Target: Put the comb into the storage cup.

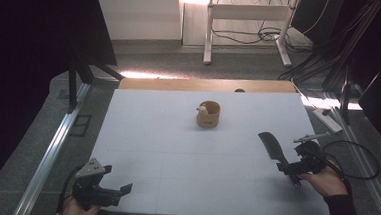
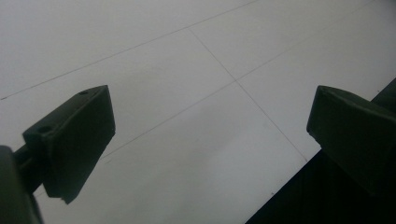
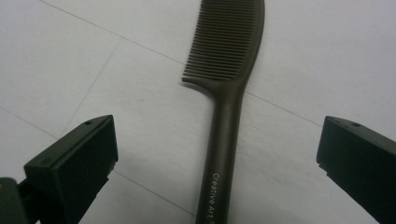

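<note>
Table [image 1: 185, 152]: white top, faint grid seams, wooden strip along the far edge.

Cup [image 1: 208, 114]: small, tan, round; stands upright at the middle of the far half of the table, well apart from both grippers. A pale item sits at its rim, too small to identify.

Comb [image 1: 272, 147]: dark, long-handled, lying flat on the table at the right side. Teeth end points away from the person, handle toward the right gripper. In the right gripper view the comb [image 3: 229, 93] lies between the jaws, handle running down the middle; white lettering on the handle reads "Creative Art".

Right gripper [image 1: 295, 170]: held in the right hand [image 1: 326, 182] near the table's right edge, at the comb's handle end. Jaws spread wide, one either side of the handle, touching nothing.

Left gripper [image 1: 116, 190]: held in the left hand [image 1: 77, 210] at the near left corner of the table. Jaws spread wide over bare table top, nothing between them.

Floor: grey carpet, cables [image 1: 263, 37] beyond the table.
</note>
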Motion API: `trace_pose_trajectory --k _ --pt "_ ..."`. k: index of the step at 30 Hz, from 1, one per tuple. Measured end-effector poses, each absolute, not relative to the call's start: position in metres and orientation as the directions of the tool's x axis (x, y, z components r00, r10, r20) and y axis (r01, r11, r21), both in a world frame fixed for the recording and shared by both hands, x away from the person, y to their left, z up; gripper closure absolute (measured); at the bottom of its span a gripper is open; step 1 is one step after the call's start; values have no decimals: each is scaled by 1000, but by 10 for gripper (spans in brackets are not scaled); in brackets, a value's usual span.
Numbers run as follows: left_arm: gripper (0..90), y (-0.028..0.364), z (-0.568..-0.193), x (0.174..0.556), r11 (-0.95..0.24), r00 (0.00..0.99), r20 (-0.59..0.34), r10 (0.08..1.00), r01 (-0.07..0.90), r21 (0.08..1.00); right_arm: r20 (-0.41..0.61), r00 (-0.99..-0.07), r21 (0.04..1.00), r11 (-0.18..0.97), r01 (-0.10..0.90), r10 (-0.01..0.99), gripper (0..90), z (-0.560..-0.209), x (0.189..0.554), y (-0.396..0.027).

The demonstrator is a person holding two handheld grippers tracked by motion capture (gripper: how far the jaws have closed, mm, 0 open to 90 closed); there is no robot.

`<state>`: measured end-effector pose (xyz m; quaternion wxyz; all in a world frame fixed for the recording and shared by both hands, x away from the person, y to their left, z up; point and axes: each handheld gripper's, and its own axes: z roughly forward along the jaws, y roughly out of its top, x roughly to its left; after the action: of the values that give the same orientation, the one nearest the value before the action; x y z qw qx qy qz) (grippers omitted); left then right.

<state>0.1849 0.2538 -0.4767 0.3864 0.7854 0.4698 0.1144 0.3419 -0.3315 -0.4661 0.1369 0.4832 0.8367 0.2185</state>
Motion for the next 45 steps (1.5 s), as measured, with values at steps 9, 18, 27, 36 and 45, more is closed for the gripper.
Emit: trace_pose_trajectory --k 9,18,27,36,45 --pt "19 254 -477 185 -260 531 -183 828 652 712 -11 -468 480 416 773 884 0 -477 346 -335" --pt "19 254 -477 185 -260 530 -184 828 653 711 -37 -467 461 429 777 884 0 -489 349 -335" --pt "19 254 -477 185 -258 529 -186 828 654 711 -40 -464 435 433 789 885 0 -501 352 -336" --pt "20 253 -477 186 -259 528 -185 829 654 710 -49 -461 407 439 801 886 0 -507 354 -337" --pt "21 253 -477 186 -260 528 -184 829 655 709 -51 -442 371 428 824 895 0 -506 357 -334"
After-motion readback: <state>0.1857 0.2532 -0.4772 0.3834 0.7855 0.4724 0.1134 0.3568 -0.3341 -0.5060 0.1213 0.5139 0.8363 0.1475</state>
